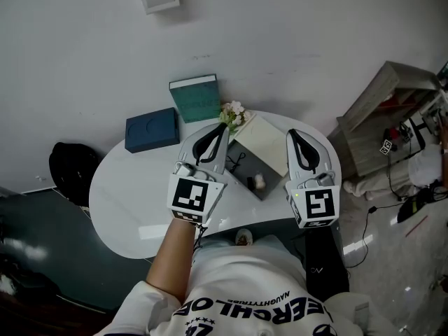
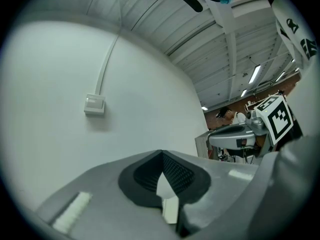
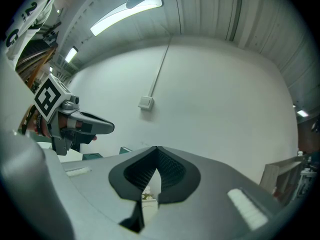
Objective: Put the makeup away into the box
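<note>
An open box [image 1: 246, 174] with a dark grey inside and a cream lid [image 1: 267, 143] lies on the white round table [image 1: 133, 194]. A small pale makeup item [image 1: 260, 181] and a thin black piece [image 1: 238, 162] rest in it. My left gripper [image 1: 224, 127] hovers over the box's left side, shut and holding nothing. At the box's right side my right gripper [image 1: 291, 132] is also shut and holding nothing. In the left gripper view the jaws [image 2: 161, 154] meet at their tips against the bare wall. The right gripper view shows the same [image 3: 157, 149].
A dark blue box [image 1: 152, 129], an upright teal box [image 1: 196, 97] and a small bunch of flowers [image 1: 233, 113] stand at the table's back. A small round object [image 1: 243, 238] lies at the front edge. A black bag [image 1: 72, 170] sits left of the table; shelves and cables [image 1: 395, 121] are at right.
</note>
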A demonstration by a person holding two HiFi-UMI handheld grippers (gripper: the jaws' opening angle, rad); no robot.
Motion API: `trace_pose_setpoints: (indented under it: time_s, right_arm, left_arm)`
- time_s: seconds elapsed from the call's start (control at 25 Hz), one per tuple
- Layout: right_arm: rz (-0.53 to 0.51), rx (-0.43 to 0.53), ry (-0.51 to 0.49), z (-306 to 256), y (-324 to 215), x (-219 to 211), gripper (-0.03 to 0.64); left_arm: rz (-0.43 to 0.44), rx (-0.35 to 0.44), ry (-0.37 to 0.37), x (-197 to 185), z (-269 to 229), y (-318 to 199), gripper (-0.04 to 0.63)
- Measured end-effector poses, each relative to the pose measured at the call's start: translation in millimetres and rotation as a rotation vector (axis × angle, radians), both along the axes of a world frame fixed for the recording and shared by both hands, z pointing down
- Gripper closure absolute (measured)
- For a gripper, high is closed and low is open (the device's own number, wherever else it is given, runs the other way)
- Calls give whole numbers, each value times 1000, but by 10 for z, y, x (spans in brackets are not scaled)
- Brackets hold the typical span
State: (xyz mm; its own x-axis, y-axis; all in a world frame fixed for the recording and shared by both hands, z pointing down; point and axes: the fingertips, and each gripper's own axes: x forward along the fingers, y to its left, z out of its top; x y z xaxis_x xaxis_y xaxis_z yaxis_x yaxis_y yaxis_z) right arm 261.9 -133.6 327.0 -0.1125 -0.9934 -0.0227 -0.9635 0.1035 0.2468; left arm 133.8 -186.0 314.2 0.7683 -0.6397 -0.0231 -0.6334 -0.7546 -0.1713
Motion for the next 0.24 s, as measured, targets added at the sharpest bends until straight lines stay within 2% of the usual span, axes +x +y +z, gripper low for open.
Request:
trace_pose_setpoints:
  time_s: [0.24]
  right_arm:
    - [-5,3,5,-15,-19,-48,589]
  left_arm:
    - [-11,-13,3,-71,22,-43,594]
